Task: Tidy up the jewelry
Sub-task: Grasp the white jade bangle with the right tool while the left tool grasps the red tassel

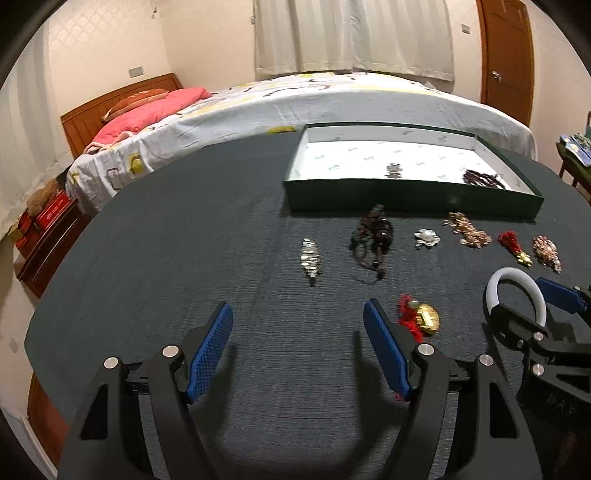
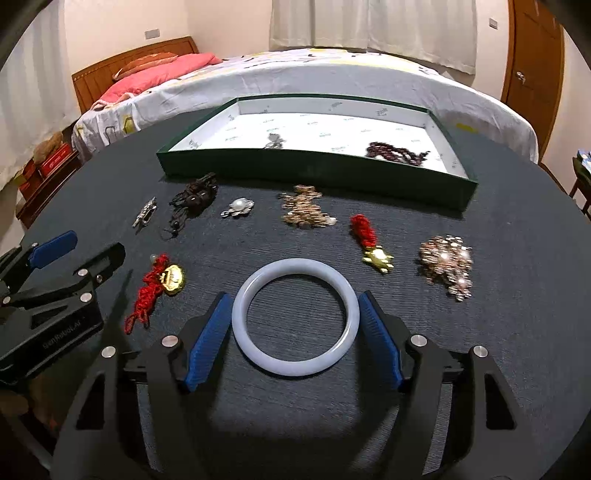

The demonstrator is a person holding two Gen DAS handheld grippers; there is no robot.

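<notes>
Home bedroom: made bed (image 1: pixel 295 99) w/ pink pillows (image 1: pixel 147 110), curtains (image 1: pixel 351 33), wooden door (image 1: pixel 508 55).

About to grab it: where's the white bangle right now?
In the right wrist view the white bangle lies flat on the table between the open right gripper fingers.

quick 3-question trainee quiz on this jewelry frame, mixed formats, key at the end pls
1. True or false: the right hand-held gripper is shut on the white bangle.
2. How many pieces already lie in the green tray?
3. Multiple choice: nearest the left hand-held gripper is: A) the pearl brooch, B) the gold charm with red cord, C) the silver hair clip.

Key: 1 false, its fingers flank the bangle, open. 2 two. 3 B.
</notes>
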